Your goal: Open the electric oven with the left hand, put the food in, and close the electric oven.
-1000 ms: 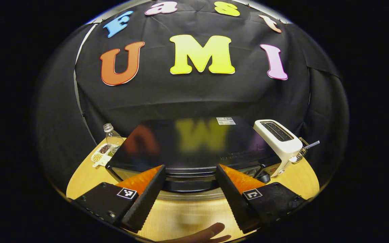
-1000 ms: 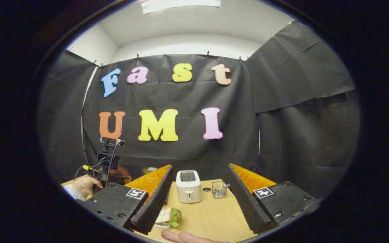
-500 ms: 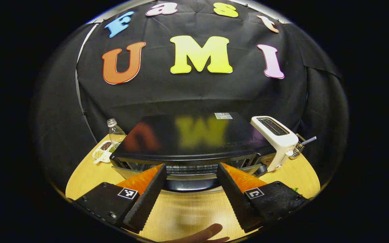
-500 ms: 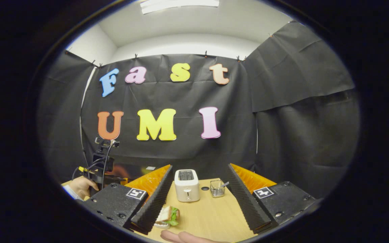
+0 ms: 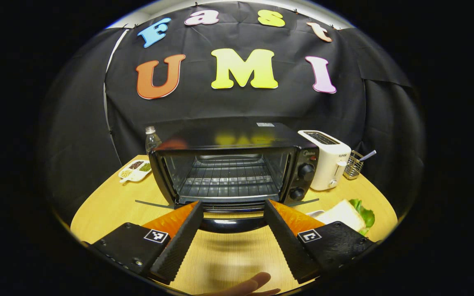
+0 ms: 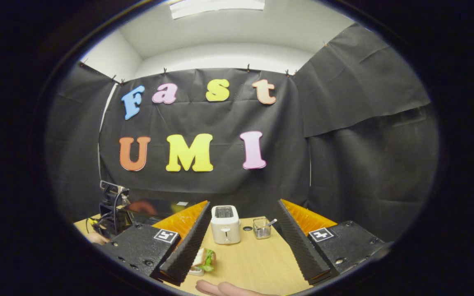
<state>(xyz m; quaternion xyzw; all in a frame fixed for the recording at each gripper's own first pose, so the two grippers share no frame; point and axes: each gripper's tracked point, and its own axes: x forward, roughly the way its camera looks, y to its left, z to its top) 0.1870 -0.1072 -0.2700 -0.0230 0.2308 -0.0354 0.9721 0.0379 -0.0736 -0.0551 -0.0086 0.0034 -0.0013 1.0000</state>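
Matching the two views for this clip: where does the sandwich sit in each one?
Left gripper view: the sandwich lies at lower right on the table, right of the open oven, in front of the toaster.
Right gripper view: the sandwich is at bottom centre-left, beside its own tongs' left finger.
Shared landmark: the white toaster, behind the sandwich in both.

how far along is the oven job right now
Done: the electric oven stands open, its rack bare, the door down by the left gripper, whose fingers are spread. In hand: nothing; the right gripper is open above the table. Left: the sandwich lies on the table, to go in, then closing the door.
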